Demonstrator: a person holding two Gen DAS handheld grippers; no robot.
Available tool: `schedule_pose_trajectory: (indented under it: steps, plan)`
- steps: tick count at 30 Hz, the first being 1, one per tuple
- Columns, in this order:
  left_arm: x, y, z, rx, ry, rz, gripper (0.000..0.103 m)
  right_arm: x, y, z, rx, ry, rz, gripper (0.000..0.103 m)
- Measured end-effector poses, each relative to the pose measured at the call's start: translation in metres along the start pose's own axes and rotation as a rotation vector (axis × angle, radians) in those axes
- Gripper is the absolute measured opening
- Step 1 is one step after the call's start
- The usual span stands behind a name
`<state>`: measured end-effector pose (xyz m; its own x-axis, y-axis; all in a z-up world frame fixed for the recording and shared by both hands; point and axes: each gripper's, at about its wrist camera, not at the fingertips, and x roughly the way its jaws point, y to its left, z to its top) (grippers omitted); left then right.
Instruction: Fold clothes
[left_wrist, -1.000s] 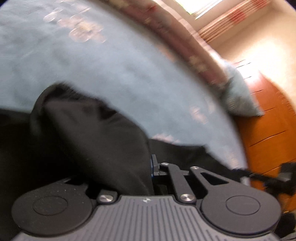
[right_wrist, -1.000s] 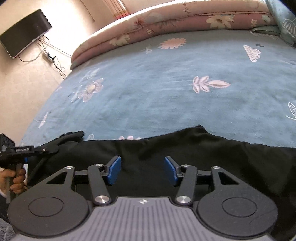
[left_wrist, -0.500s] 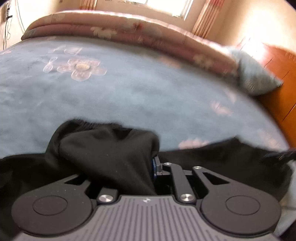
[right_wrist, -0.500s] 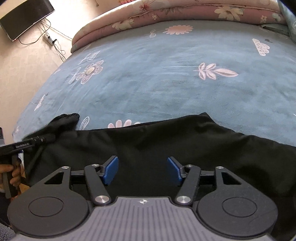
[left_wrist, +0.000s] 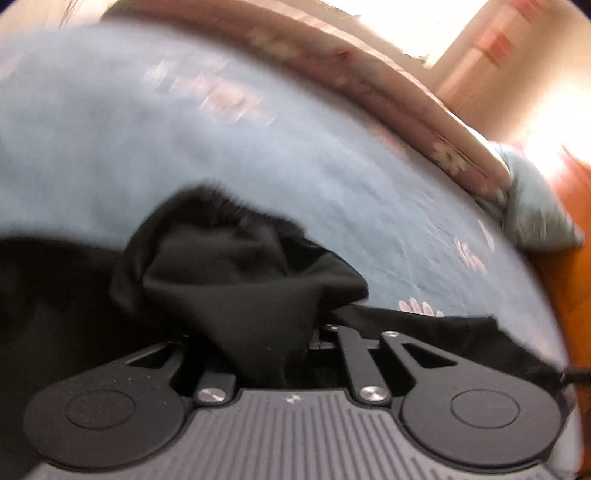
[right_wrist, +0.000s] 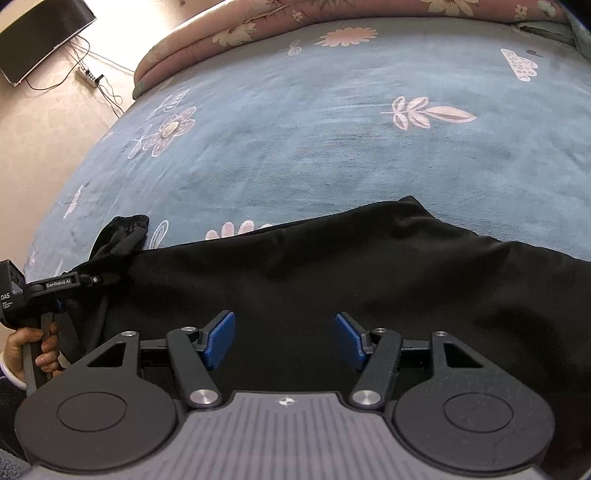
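A black garment (right_wrist: 332, 266) lies spread across the near part of a blue flowered bed cover (right_wrist: 332, 140). My right gripper (right_wrist: 284, 339) hovers open just above its middle, blue pads apart, nothing between them. My left gripper (left_wrist: 295, 332) is shut on a bunched end of the same black garment (left_wrist: 240, 280), which drapes over its fingers and hides the tips. In the right wrist view, the left gripper (right_wrist: 99, 278) holds the cuffed end (right_wrist: 125, 229) lifted at the garment's left side, with a hand on its handle.
A rolled pink flowered quilt (right_wrist: 332, 18) lies along the far side of the bed. A blue pillow (left_wrist: 535, 206) and an orange wooden cabinet (left_wrist: 576, 236) stand at the right. A wall TV (right_wrist: 40, 33) and cables hang at the left.
The left gripper has swung about with the black cloth still in it, its view tilting and blurring. The right gripper has drifted slightly forward over the garment and stays open.
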<state>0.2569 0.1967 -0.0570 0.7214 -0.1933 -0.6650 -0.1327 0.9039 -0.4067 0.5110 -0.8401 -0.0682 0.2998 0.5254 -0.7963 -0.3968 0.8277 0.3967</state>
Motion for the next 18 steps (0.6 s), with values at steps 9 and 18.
schedule_pose_trajectory:
  steps: [9,18]
  plan:
    - [-0.011,0.027,-0.009,-0.047,0.069,0.107,0.021,0.015,-0.001,0.003,-0.020,0.046,-0.009,0.066]
    - [-0.067,0.045,0.008,-0.115,0.120,0.317,0.057,-0.009,-0.015,-0.007,-0.127,0.069,-0.169,0.066]
